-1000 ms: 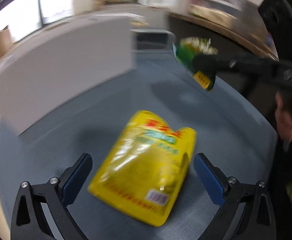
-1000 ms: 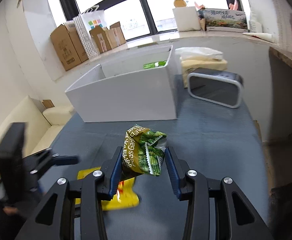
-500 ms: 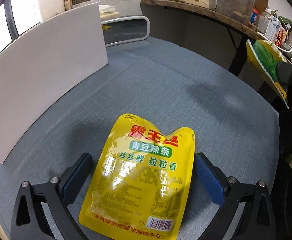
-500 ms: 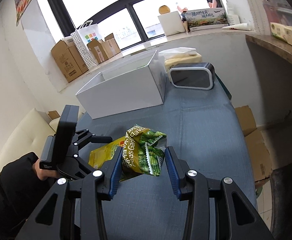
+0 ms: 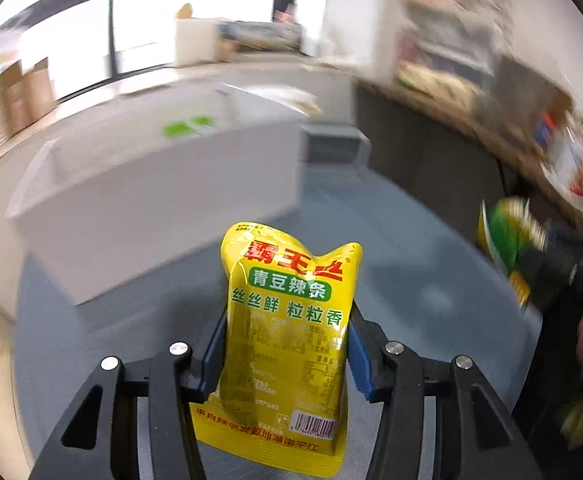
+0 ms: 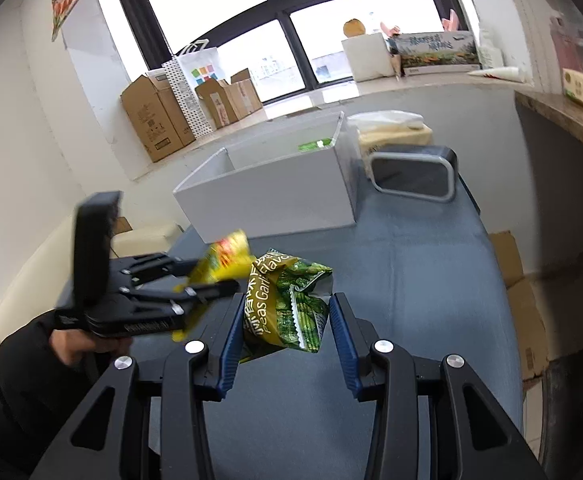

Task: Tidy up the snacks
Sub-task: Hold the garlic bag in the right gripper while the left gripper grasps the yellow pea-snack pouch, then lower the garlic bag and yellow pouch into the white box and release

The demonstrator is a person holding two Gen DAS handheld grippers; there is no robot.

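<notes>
So the left gripper [image 5: 283,354] has its blue ribbed pads squeezed against both sides of a glossy yellow foil pouch [image 5: 287,344] with red and green Chinese print. Its jaws have just been closing, and the pouch is right between them, slightly dented at the waist. The pouch's long axis runs along the fingers, notched top edge pointing away toward the far white box, barcode end nearest the camera. It looks lifted off the blue-grey fabric table top [image 5: 423,280], though the bottom corner is cut off by the frame edge.

The right gripper [image 6: 287,326] is narrow, clamped on a crinkly green plastic pea snack bag [image 6: 291,304]. The bag is crumpled and stands roughly upright, its lettering running sideways up the left face. Its lower end hides behind the left pad.

From the right wrist view, the yellow pouch is motion-blurred to the left, held up just beside the green bag, with a hand [image 6: 87,340] in a dark sleeve gripping the handle.

Further back, a smooth white rectangular open-top box [image 6: 267,196] sits on the table with something small and green inside, hard to make out. To its right there's a dark rounded-rectangle bin with a silver rim [image 6: 411,178], lying on its side. The left wrist view's background is smeared.
</notes>
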